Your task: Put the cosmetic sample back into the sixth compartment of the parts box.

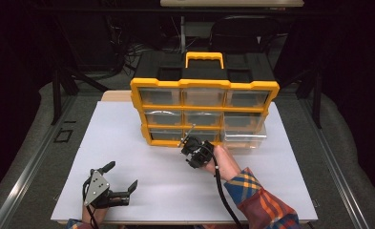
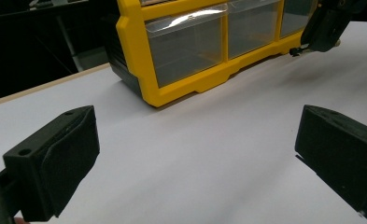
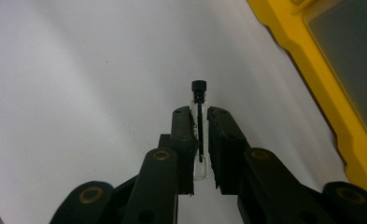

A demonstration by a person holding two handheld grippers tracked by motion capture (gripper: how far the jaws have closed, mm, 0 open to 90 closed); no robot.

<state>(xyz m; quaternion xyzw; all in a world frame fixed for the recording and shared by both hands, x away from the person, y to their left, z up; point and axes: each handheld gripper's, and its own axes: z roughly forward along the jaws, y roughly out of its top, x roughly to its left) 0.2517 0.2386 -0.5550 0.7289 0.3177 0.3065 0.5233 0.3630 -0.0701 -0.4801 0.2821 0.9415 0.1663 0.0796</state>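
Clear glass vial (image 3: 200, 135) (black-capped) is clamped in the closed right gripper (image 1: 193, 149) before the organizer's (image 1: 204, 112) pulled-out drawer (image 1: 244, 135), deposit judged pending; the left gripper (image 1: 112, 183) is held wide open, empty.

Open tabletop near and left; drawer cabinet blocks the far middle

The white tabletop (image 1: 142, 157) lies bare across its near and left parts, giving free passage around the left gripper (image 1: 120, 177), whose jaws stand wide apart. At the far side the yellow drawer cabinet (image 1: 204, 109) stands as a wall, and its pulled-out clear drawer (image 1: 244, 135) juts toward the near edge at the lower right. The right gripper (image 1: 189, 141), clamped on a small vial (image 3: 200, 126), sits just beside the cabinet's bottom row.
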